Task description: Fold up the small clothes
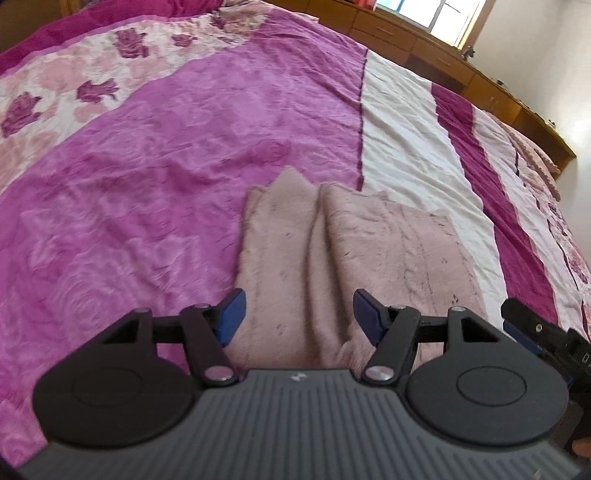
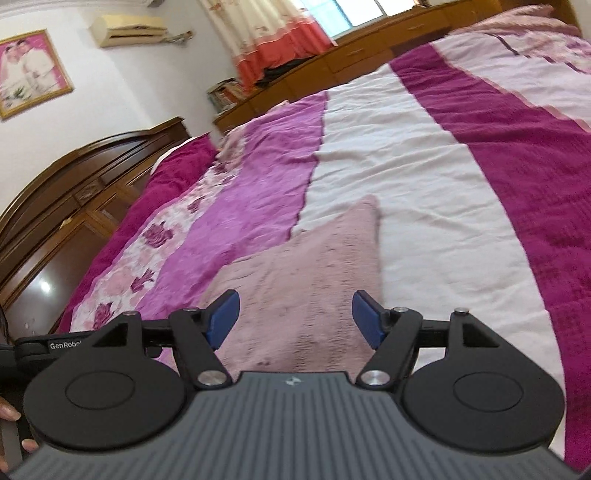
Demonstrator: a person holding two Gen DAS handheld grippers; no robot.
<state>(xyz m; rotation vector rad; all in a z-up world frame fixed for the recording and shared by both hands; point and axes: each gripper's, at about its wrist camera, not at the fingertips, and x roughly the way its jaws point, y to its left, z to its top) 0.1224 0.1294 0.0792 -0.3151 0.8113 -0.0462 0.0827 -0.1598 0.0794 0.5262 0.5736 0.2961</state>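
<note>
Pink towel [image 1: 354,251] on bed [image 1: 147,184]
Left tongs [image 1: 298,317] and right tongs [image 2: 294,319] are held spread wide over it (nothing gripped).

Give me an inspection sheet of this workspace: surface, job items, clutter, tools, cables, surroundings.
Surface: bed with a bedspread in magenta, white and floral bands, lightly wrinkled.
Job's things: one pale pink fuzzy garment lying on the bedspread, with a lengthwise crease down its middle; it spans the pink and white bands.
Clutter: nothing seen on the bed besides the garment.
Grippers: left tool open, above the garment's near end; right tool open, also above the garment; neither grips it.
Cables: nothing seen.
Surroundings: wooden headboard, drawer units along the wall, window, curtain, air conditioner, framed photo.
</note>
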